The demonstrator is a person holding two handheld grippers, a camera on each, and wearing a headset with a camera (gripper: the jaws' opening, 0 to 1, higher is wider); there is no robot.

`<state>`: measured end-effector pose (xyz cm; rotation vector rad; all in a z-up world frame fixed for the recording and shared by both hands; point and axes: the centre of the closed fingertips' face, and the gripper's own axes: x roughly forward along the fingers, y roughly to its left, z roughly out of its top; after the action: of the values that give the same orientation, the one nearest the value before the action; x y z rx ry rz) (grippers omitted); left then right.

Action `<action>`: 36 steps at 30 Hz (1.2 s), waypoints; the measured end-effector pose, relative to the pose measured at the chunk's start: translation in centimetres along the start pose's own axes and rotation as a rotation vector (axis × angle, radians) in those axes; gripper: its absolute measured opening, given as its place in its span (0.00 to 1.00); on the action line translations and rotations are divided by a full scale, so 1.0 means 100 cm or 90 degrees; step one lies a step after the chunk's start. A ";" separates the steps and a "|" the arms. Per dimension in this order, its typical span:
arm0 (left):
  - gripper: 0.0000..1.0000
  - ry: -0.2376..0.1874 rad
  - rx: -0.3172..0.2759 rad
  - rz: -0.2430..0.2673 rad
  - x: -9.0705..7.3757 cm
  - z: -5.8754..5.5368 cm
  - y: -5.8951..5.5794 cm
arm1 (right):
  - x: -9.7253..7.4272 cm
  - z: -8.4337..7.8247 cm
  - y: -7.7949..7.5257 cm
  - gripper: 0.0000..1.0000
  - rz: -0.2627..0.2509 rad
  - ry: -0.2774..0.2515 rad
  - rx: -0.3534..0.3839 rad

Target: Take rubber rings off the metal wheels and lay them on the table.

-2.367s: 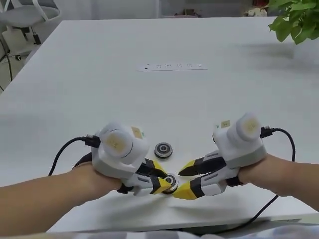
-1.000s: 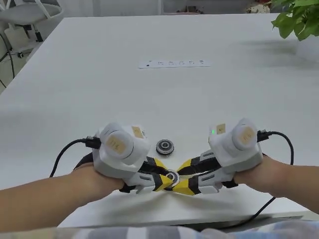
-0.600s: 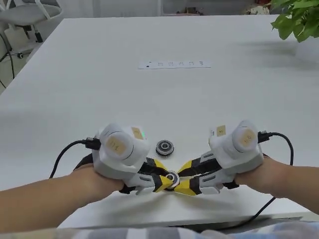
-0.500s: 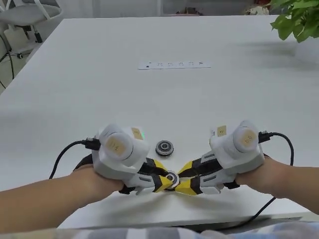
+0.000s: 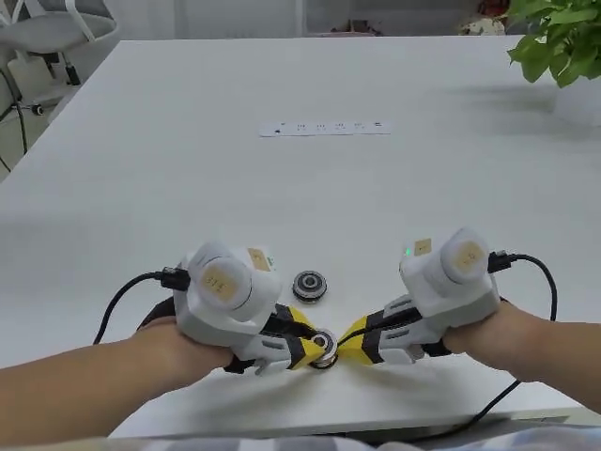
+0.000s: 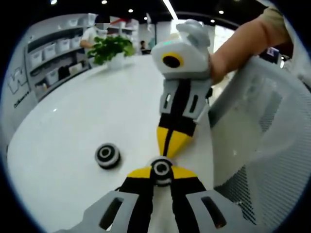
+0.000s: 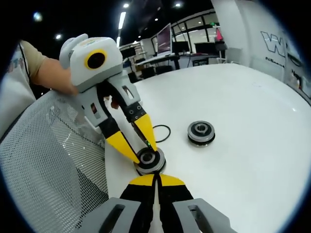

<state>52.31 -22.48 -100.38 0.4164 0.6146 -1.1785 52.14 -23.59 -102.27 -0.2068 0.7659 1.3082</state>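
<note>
By table [image 5: 282,188] edge: wheel [image 7: 149,159] flat, axle up, in L gripper [image 5: 315,346].

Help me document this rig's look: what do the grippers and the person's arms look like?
Both the left gripper and right gripper have rounded white-grey housings with a pale yellow disc and small sticker, black jaws tipped yellow, and a black cable at the back. A green light glows on the right one. The person wears a short tan sleeve; forearms are bare.
</note>
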 end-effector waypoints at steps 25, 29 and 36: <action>0.12 0.005 0.011 0.008 0.000 0.000 0.001 | -0.009 0.016 0.000 0.00 0.039 -0.101 0.195; 0.12 0.007 0.010 0.009 0.000 0.000 0.001 | -0.009 0.018 0.006 0.00 0.042 -0.103 0.199; 0.12 0.011 0.009 0.011 0.000 0.000 0.001 | -0.007 0.026 0.016 0.00 0.061 -0.108 0.199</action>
<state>52.38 -22.46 -100.39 0.4430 0.6171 -1.1647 51.65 -22.24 -99.49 0.1912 0.8317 1.2592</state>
